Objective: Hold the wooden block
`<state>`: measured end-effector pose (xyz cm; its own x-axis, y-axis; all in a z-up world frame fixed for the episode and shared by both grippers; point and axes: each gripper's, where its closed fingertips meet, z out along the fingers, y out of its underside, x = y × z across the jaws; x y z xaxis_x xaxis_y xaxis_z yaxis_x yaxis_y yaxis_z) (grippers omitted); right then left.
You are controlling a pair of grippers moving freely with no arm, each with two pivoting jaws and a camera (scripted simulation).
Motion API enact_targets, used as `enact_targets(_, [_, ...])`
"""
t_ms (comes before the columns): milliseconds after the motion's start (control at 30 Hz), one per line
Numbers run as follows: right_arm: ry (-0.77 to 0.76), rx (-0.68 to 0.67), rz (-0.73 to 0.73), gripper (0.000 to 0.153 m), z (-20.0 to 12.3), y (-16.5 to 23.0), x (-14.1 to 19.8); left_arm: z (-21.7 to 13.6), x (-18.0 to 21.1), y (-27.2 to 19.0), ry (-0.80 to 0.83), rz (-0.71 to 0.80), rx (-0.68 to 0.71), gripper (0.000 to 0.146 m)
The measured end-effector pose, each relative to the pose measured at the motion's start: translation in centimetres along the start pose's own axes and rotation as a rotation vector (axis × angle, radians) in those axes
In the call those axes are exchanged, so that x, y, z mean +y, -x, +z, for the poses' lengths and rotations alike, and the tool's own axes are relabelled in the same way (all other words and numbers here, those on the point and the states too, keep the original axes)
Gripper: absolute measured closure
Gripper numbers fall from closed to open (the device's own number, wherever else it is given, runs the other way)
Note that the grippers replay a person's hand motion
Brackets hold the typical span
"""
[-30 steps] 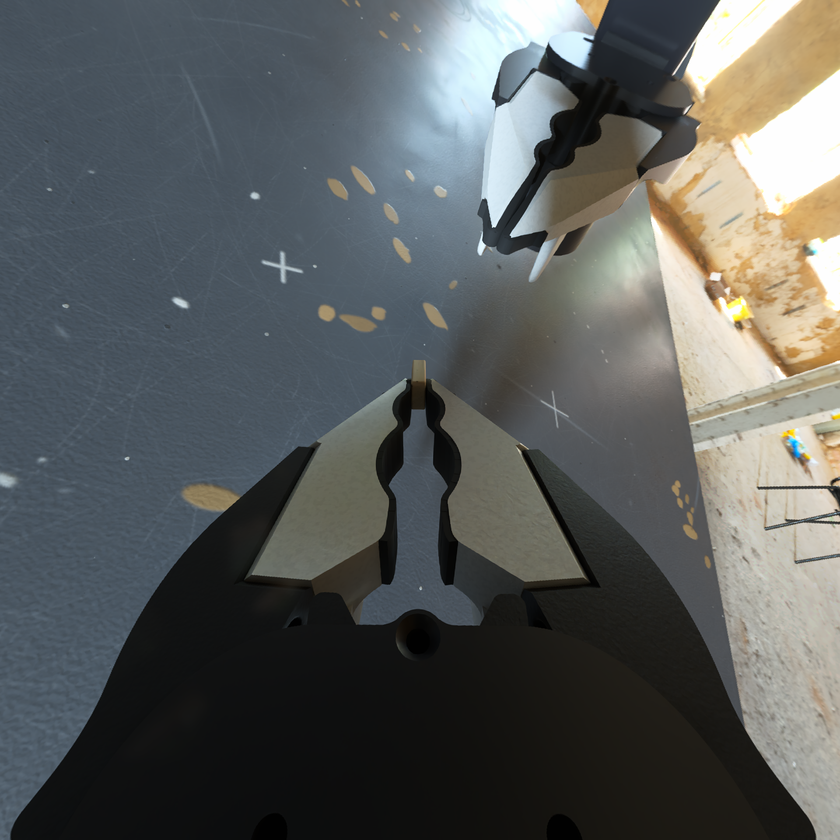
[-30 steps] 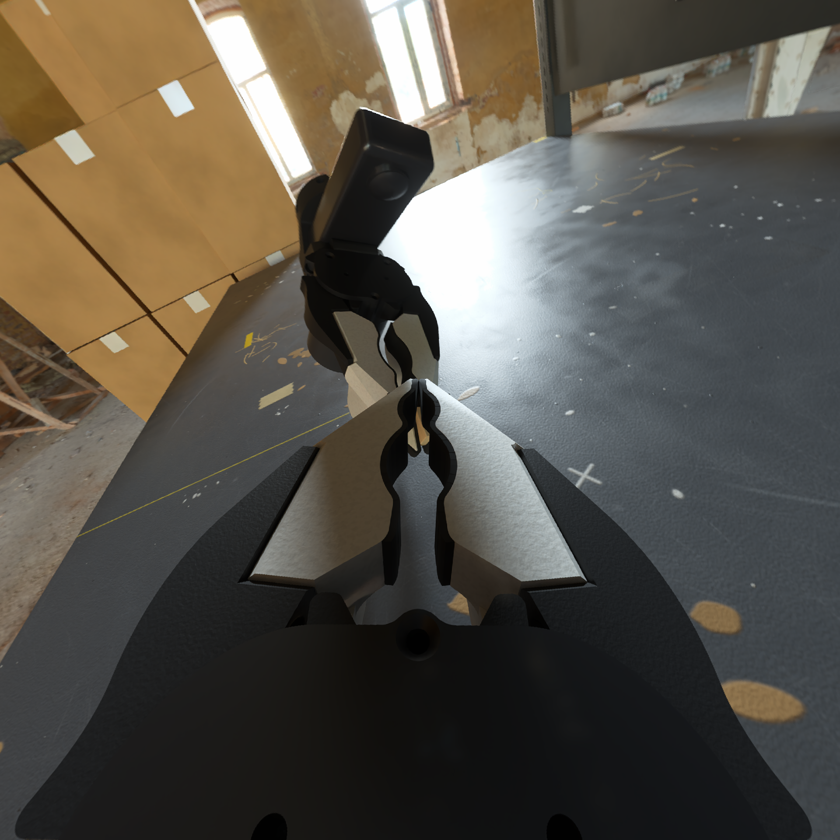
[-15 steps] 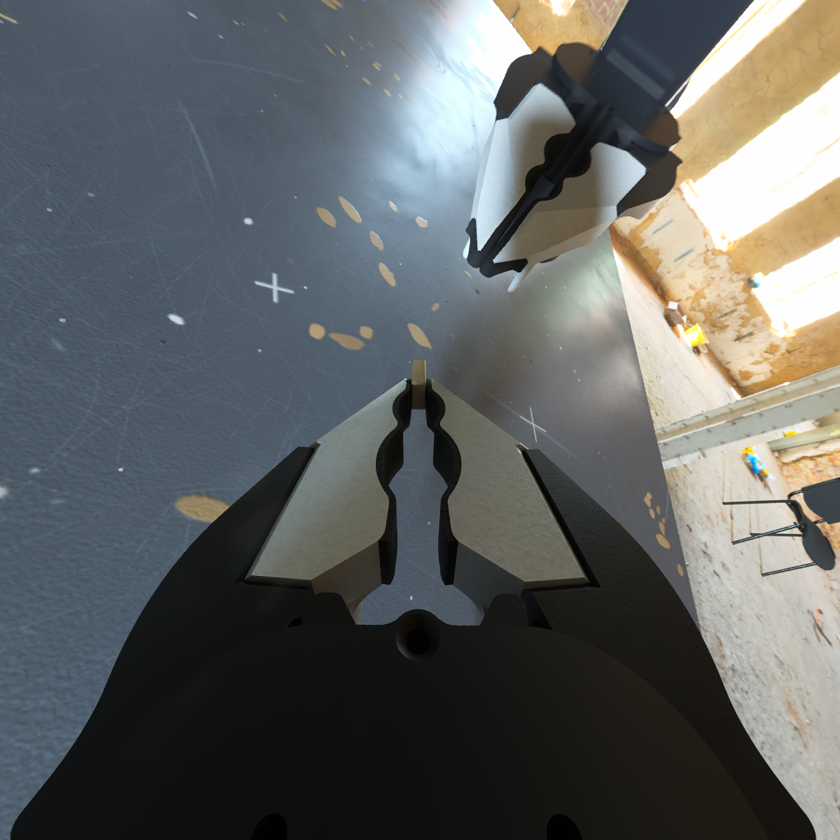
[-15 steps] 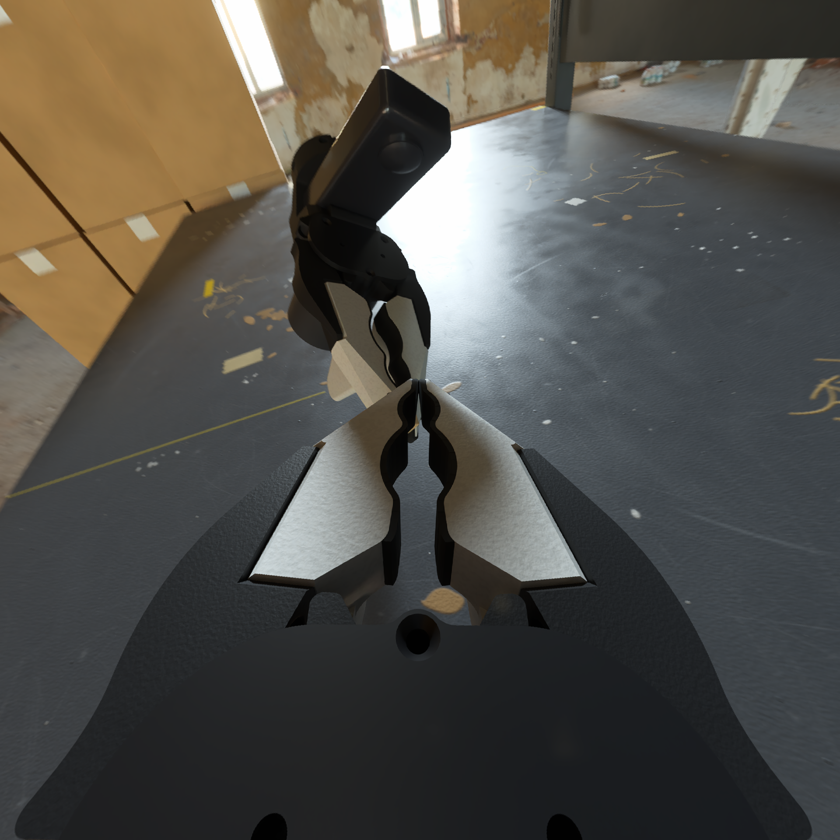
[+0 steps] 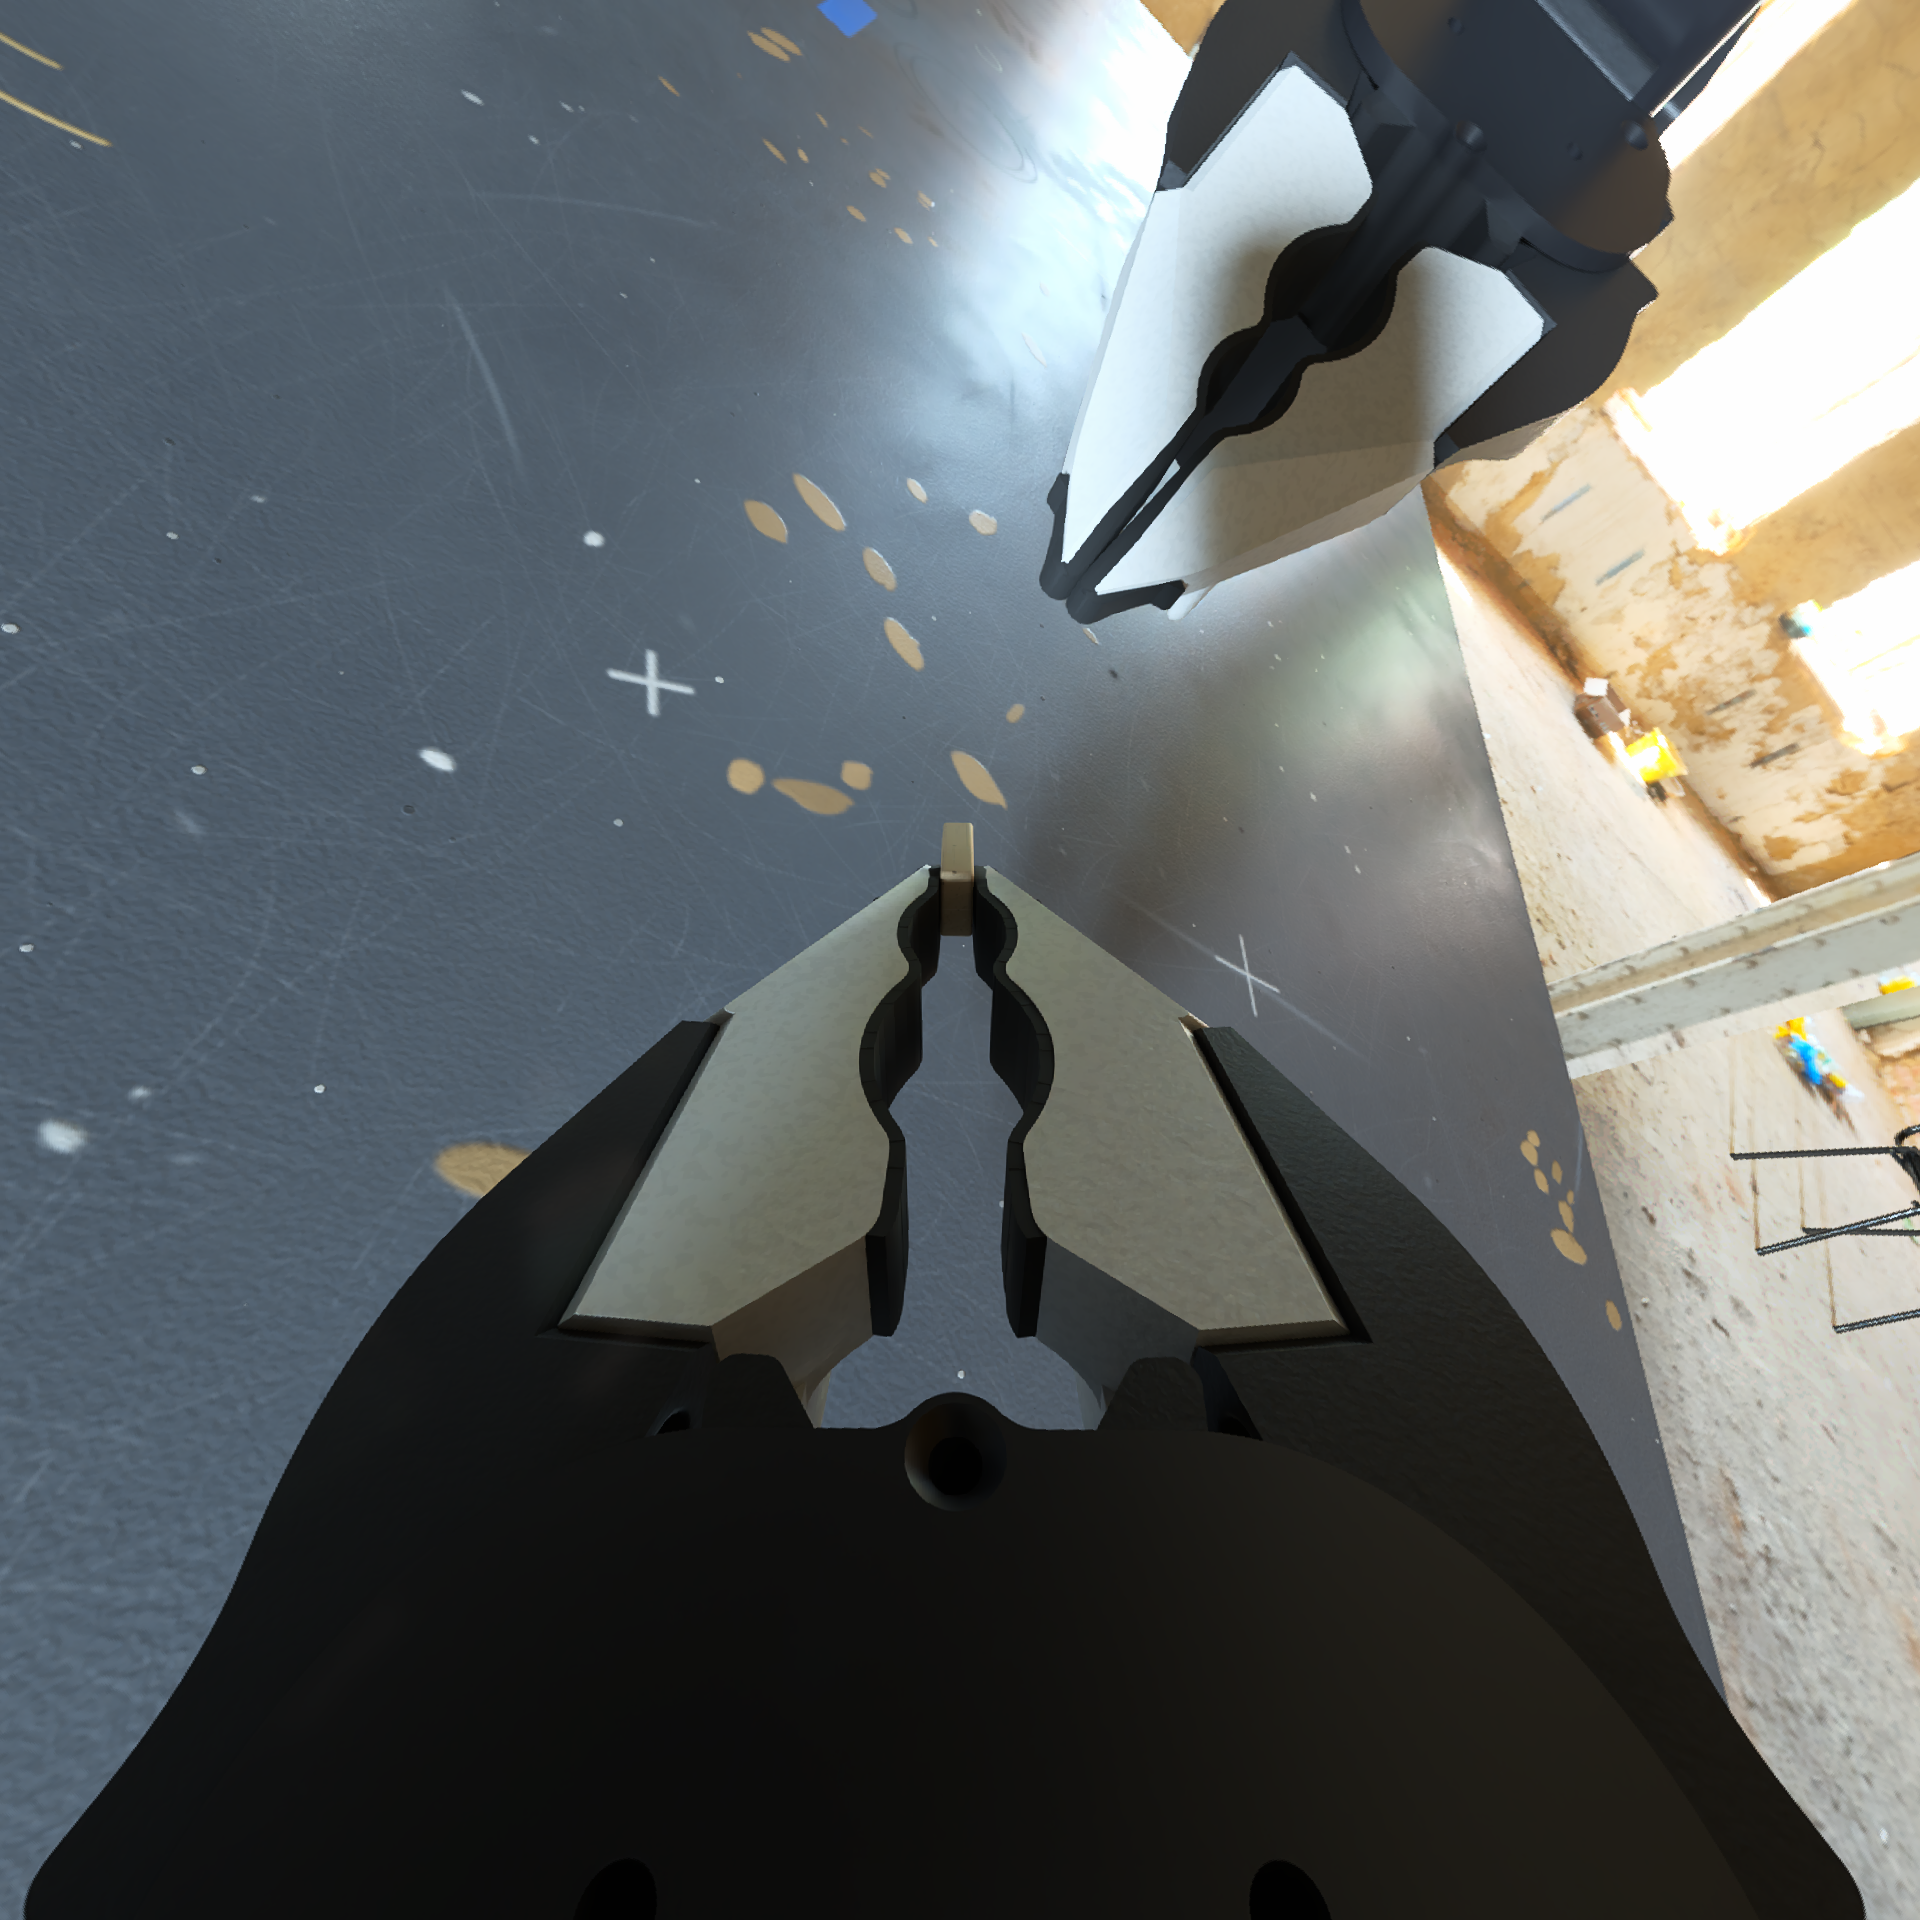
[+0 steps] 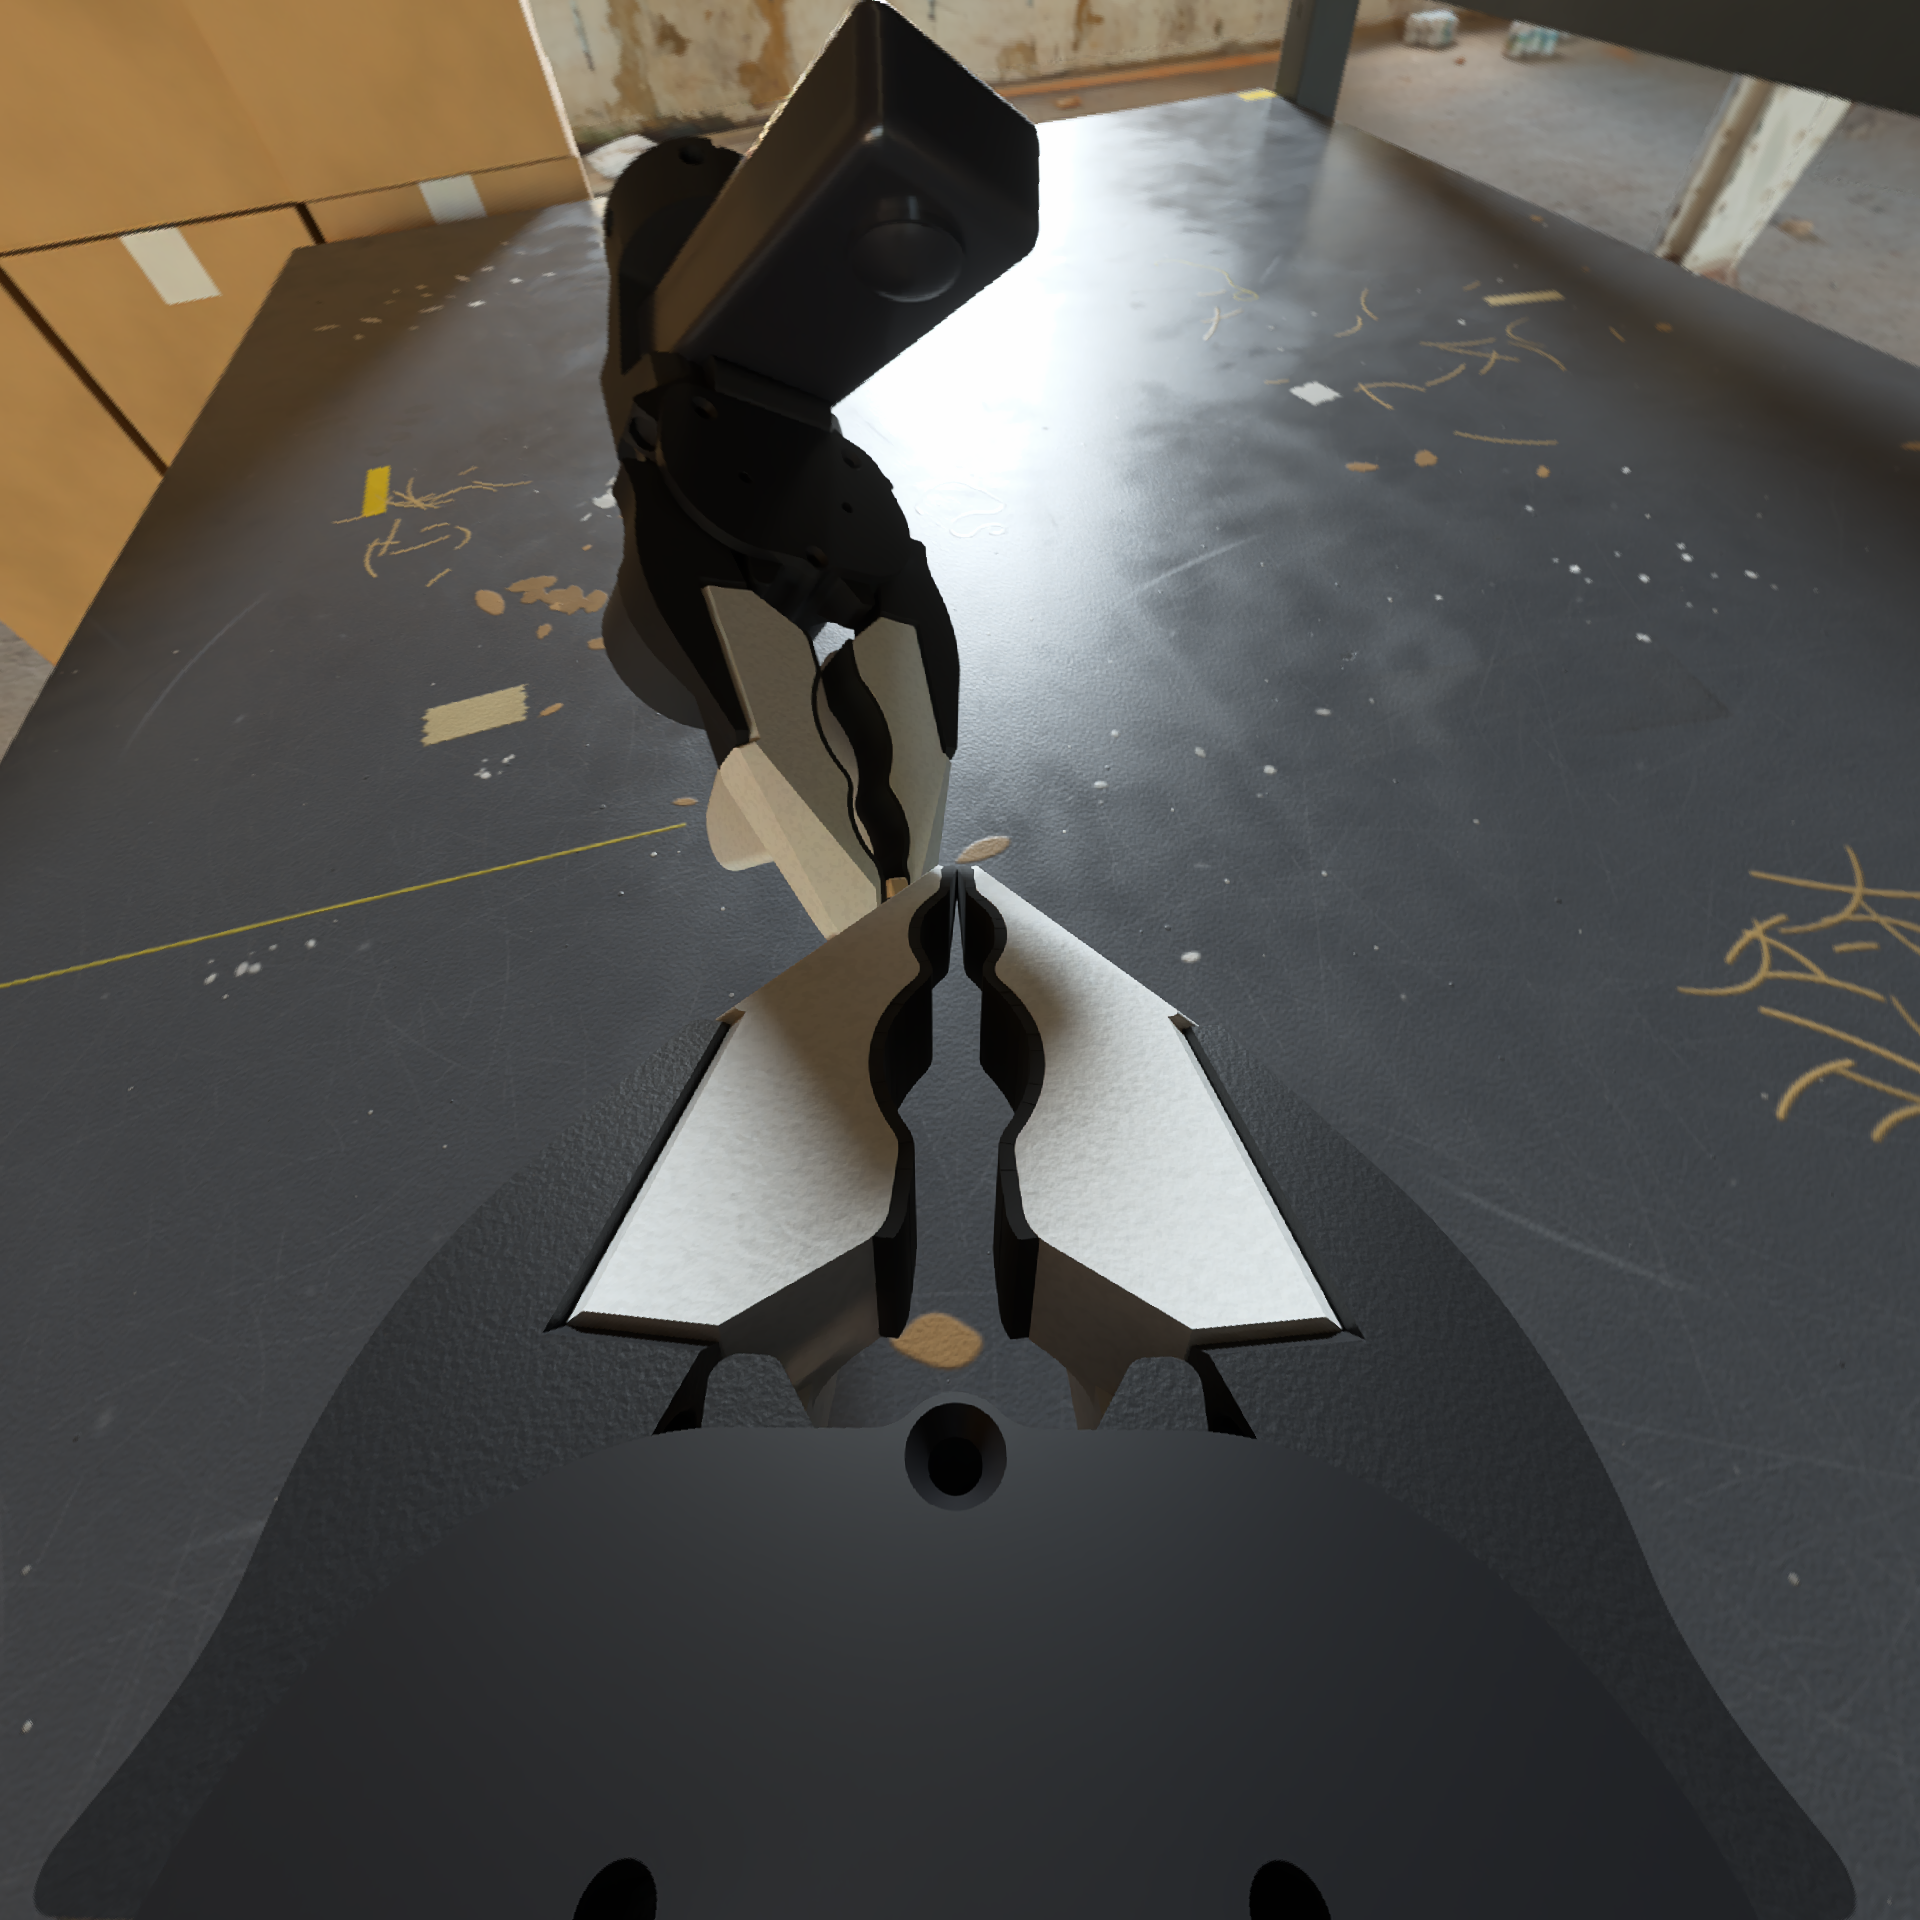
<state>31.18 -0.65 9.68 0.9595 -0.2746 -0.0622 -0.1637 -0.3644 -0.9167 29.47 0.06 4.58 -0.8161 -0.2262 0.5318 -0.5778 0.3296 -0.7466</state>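
Observation:
My left gripper is shut on a small tan wooden block, which sticks out a little past the fingertips. It holds the block above the dark table. My right gripper hangs up and to the right of it, shut and empty. In the right wrist view the right gripper has its jaws together. The left gripper points down just ahead of its tips, with the block's end showing.
The table top bears tan paint spots, white crosses and a yellow line. Its right edge drops to a rough floor. Stacked cardboard boxes stand beyond the far left corner.
My right gripper closed its small gap and tilted down toward the table, and now looms larger in the left wrist view. The left gripper still holds the block.

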Motion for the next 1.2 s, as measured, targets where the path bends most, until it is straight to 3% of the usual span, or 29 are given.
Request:
enact_targets(633, [-0.140,-0.176,-0.003,0.153,0.1,0.3,-0.6,-0.5,-1.0,-0.9,-0.080,-0.008,0.085,0.141])
enact_targets(833, [-0.145,-0.145,0.005,0.152,0.8,0.0,-0.2,-0.6,-1.3,-0.7,-0.100,-0.018,0.076,0.141])
enact_targets(1200, [-0.219,-0.020,-0.152,0.153,0.6,-0.4,-0.8,-0.6,-1.4,-0.3,-0.122,-0.081,0.080,0.142])
